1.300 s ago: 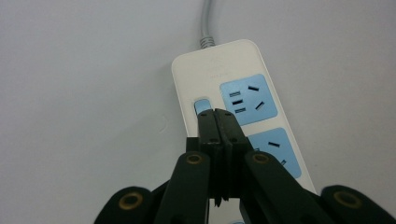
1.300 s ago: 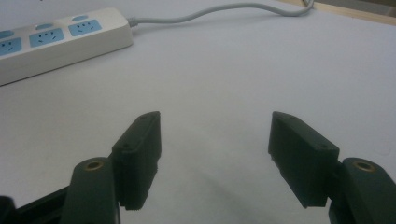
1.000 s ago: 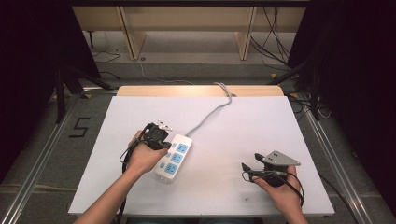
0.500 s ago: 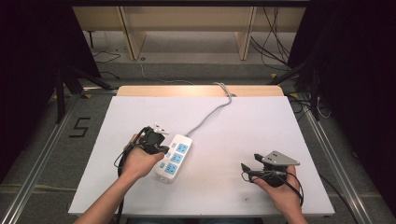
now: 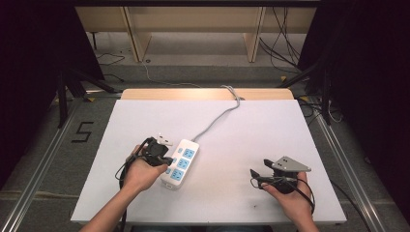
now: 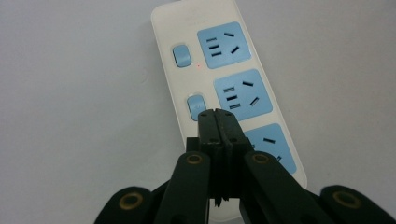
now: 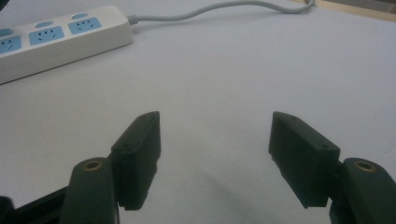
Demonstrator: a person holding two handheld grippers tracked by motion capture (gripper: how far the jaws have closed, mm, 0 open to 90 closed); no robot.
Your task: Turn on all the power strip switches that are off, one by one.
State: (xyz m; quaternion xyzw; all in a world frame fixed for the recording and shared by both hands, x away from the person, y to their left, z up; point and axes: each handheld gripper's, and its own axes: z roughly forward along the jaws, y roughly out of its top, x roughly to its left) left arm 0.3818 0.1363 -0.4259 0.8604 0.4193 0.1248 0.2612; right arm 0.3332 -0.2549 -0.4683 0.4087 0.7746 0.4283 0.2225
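A white plastic power strip lies on the pale matte table, a long rounded bar set slantwise at about the 8 o'clock side of the tabletop's middle. Its smooth, slightly glossy top carries three square pale-blue socket plates in a row, each with dark slots, and small rounded blue rocker switches beside them; a tiny red light glows between the far switch and its socket in the left gripper view. A grey round cord leaves the strip's far end and curves toward 12 o'clock, over the table's bare wooden back edge. The left gripper, black with brass-coloured rivets, has its two flat jaws pressed together with nothing between them; the joined tips sit over the strip at the near edge of the middle switch, whether touching it cannot be told. In the high view the left hand holds it just at 9 o'clock of the strip. The right gripper rests well apart, at 4 o'clock on the table, its blocky black jaws spread wide over the bare surface, a grey three-cornered plate on top.
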